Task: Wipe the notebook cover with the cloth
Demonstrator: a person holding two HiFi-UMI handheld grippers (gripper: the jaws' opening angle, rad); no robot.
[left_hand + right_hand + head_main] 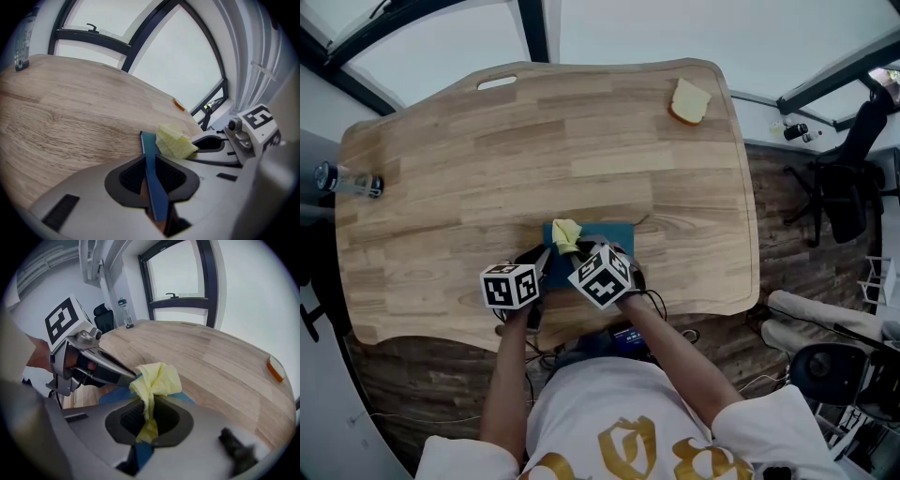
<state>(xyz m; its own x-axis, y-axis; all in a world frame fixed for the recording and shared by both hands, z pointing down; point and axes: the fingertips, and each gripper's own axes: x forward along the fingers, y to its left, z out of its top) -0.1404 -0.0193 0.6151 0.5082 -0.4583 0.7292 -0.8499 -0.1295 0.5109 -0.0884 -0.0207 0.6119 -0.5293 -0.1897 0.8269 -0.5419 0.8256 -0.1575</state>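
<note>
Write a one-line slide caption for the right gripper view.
Right gripper pinches yellow cloth over blue notebook held by left gripper.

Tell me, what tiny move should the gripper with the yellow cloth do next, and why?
Probably slide the right gripper sideways, dragging the yellow cloth over the blue notebook. Its jaws pinch the cloth, which sits at one end of the cover, with bare blue beside it in the head view. The left gripper clamps the notebook's edge, so it should hold steady.
</note>
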